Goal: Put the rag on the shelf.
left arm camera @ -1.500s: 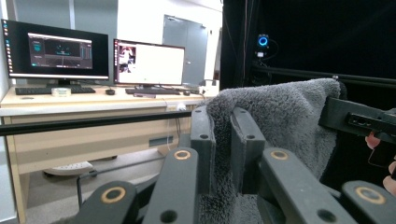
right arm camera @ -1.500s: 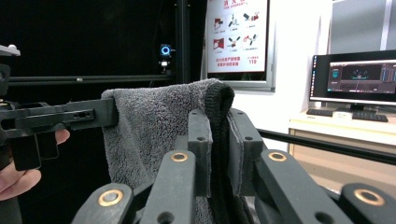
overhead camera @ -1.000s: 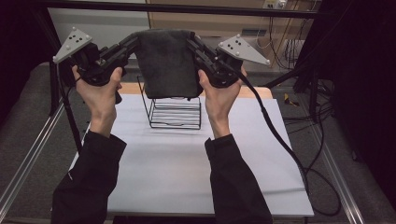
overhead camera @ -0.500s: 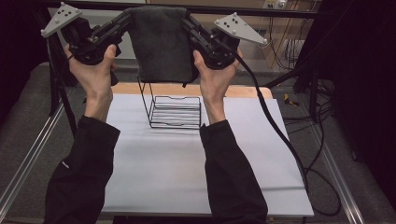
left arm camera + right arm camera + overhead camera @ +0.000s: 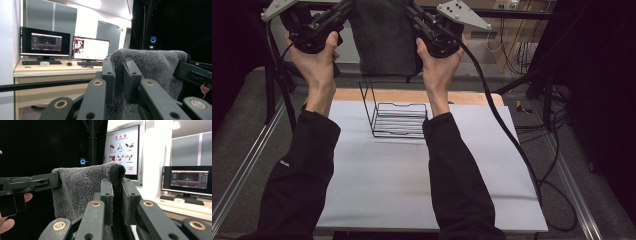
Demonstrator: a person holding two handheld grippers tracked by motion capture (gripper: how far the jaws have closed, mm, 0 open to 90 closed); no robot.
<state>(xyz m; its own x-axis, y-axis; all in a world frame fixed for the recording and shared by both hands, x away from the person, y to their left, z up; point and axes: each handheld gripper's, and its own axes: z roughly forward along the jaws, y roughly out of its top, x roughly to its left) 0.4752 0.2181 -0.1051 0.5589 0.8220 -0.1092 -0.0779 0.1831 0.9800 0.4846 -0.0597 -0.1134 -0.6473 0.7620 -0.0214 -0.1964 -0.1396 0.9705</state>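
— What do we have in hand at the top of the high view?

— We hold a dark grey towel [image 5: 384, 40] stretched between our two grippers at the top centre of the frame. The left gripper [image 5: 346, 9] has its upper left corner, the right gripper [image 5: 411, 11] the upper right one.

— How do the jaws stand?

— In the left gripper view our two black jaws are nearly together, clamped on a fold of the fluffy towel [image 5: 150, 67] in the middle of the frame. In the right gripper view we see the same: jaws pinched tight on the towel's [image 5: 82, 190] hemmed edge at the centre.

— And where does the cloth hang?

— It droops from both grips, its lower edge above the black wire rack [image 5: 394, 117], apart from it as far as we can tell. The rack stands at the far middle of the white counter [image 5: 377, 185], between our forearms.

— Anything else we can place?

— Beyond the towel, the left gripper view shows two lit monitors [image 5: 45, 42] on a desk at the left of the frame.
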